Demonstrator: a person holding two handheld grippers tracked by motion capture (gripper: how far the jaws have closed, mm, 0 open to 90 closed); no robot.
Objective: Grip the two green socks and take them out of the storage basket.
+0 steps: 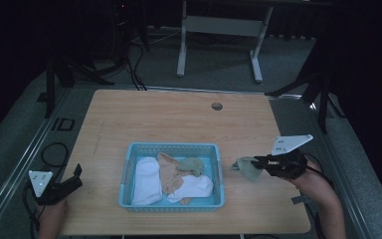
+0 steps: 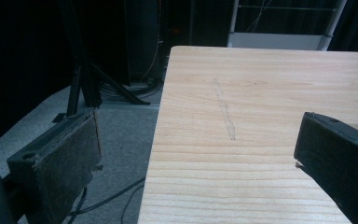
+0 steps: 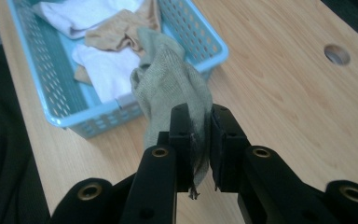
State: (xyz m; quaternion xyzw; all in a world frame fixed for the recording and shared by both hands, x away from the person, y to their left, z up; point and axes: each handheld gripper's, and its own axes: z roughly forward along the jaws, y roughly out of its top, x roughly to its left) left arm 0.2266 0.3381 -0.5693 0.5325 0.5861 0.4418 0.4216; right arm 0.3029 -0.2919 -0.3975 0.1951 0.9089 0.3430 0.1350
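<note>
A grey-green sock (image 3: pixel 170 88) hangs pinched between the jaws of my right gripper (image 3: pixel 200 116), which is shut on it. In the high view this sock (image 1: pixel 247 168) dangles from the right gripper (image 1: pixel 258 162) just right of a light-blue basket (image 1: pixel 173 147). The basket holds white socks (image 1: pixel 146 180), a tan one (image 1: pixel 169 172) and another grey-green sock (image 1: pixel 192 165). My left gripper (image 1: pixel 75 177) rests at the table's front left corner. Its jaws stand wide apart in the left gripper view, with nothing between the pads (image 2: pixel 72 158).
The wooden table (image 1: pixel 179 119) has a round cable hole (image 1: pixel 217 106) near its far edge. In the left gripper view, grey floor with cables (image 2: pixel 116 186) and a black stand (image 2: pixel 86 79) lie beyond the table's left edge. A white desk frame (image 1: pixel 219 30) stands behind.
</note>
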